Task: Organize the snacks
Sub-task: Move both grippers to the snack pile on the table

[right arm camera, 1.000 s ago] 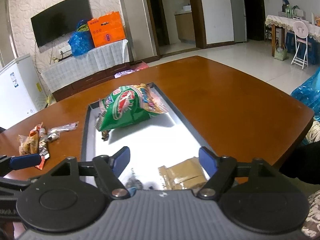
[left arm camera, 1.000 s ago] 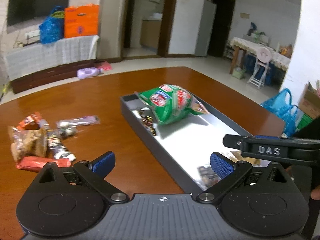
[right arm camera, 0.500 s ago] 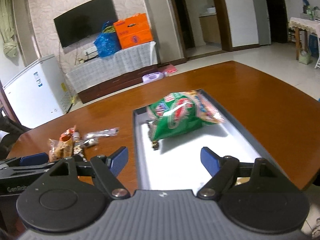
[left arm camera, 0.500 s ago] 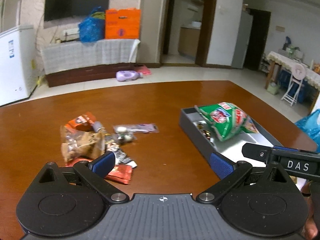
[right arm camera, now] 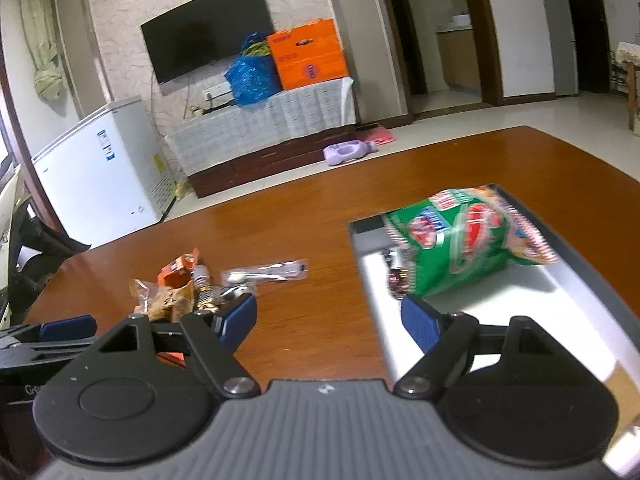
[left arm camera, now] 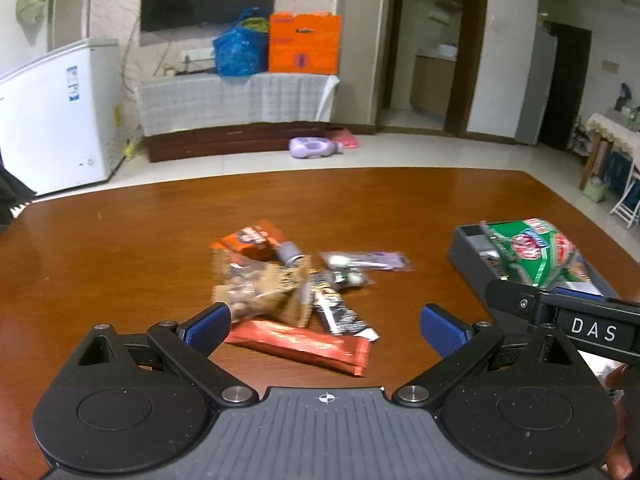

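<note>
Glossy wood table [left arm camera: 160, 240]: crinkly foil snack pile [left arm camera: 288, 292], puffy green bag [right arm camera: 460, 248] in gray tray [right arm camera: 580, 280].

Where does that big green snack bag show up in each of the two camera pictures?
Left wrist view: the green snack bag sits at the far right, in the far end of the grey tray.
Right wrist view: the same bag lies right of centre, in the far end of the tray.
Shared landmark: the orange box on the cloth-covered cabinet beside the wall television.
</note>
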A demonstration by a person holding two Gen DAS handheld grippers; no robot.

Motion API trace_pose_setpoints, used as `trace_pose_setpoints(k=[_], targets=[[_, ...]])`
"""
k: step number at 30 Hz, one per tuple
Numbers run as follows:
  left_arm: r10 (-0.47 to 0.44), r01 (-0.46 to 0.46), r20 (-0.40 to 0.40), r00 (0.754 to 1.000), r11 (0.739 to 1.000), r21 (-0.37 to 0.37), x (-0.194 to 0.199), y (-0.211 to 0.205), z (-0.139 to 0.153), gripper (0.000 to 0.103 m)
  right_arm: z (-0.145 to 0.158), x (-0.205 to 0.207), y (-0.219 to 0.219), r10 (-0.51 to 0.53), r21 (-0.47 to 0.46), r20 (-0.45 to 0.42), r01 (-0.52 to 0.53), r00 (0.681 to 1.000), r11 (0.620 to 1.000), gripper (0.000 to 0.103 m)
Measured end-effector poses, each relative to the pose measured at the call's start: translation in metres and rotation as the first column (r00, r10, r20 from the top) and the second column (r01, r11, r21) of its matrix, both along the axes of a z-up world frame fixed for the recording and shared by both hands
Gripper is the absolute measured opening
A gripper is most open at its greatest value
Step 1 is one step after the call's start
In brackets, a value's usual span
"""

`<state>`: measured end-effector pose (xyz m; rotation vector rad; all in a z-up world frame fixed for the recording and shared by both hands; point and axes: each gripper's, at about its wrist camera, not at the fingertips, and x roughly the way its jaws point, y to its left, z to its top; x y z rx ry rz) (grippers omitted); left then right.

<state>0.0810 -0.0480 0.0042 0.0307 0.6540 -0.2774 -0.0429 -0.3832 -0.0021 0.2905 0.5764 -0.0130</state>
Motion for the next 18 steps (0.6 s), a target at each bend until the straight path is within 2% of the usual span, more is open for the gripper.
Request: trace_pose_setpoints(k=[6,12,18], targets=[[0.046,-0.046,-0.014,0.999,0.999,-0.003,0.010,0.020,-0.002,0.102,-0.009,0.018,0.019,0.053,-0.012,-0.015,-0.053,0.999,0.999,0.081],[0.121,-0.122,-0.048,0.991,0.992,-0.023,0.023,0.042,-0.008,0.101,-0.014,0.036,0.041,0.130,-0.076,-0.011,-0.131,0.991,0.988,0.081],[0.218,-0.219,-0.021,0.976,0.976,-0.020,0.029,0.061,-0.008,0.101,-0.021,0.054,0.060,0.209,-0.128,-0.032,-0.211,0.977,0.969,0.081]])
